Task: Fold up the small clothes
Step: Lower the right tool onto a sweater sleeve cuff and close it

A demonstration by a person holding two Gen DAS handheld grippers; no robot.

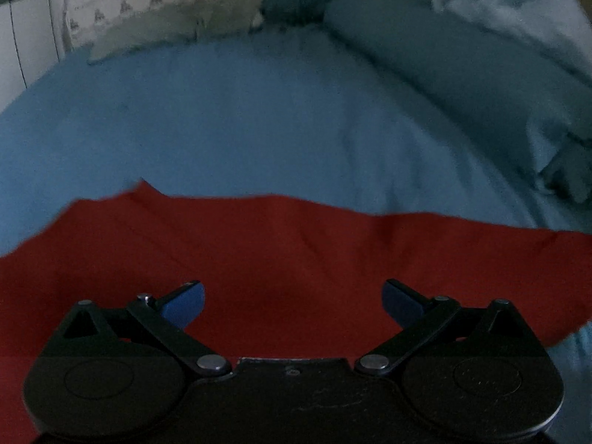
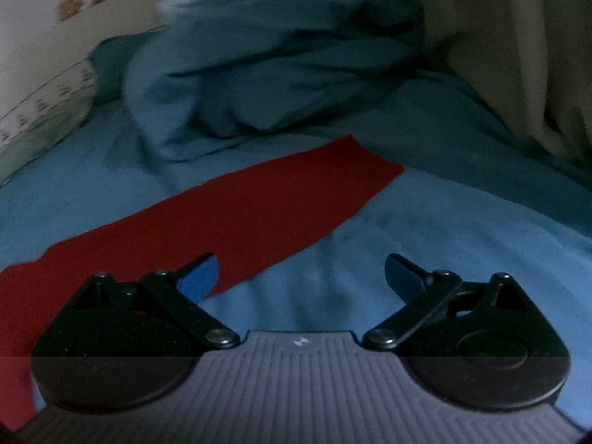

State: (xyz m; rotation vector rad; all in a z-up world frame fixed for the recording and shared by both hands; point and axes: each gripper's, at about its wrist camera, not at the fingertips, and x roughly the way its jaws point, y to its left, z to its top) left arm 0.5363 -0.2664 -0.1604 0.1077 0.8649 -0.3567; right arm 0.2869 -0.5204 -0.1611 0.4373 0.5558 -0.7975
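A red garment (image 1: 281, 251) lies flat on a blue bed sheet (image 1: 229, 122). In the left wrist view it fills the lower half of the frame. My left gripper (image 1: 293, 301) is open and empty, hovering over the red cloth. In the right wrist view the red garment (image 2: 236, 214) runs diagonally from lower left toward upper right. My right gripper (image 2: 300, 275) is open and empty, just beside the garment's near edge, over the blue sheet (image 2: 425, 244); its left finger overlaps the red cloth.
A dark teal pillow (image 1: 455, 70) and a pale blue blanket (image 1: 518, 7) lie at the right rear. A bunched teal duvet (image 2: 273, 81) sits behind the garment. A patterned wall (image 1: 148, 3) bounds the left; a beige curtain (image 2: 518, 55) hangs right.
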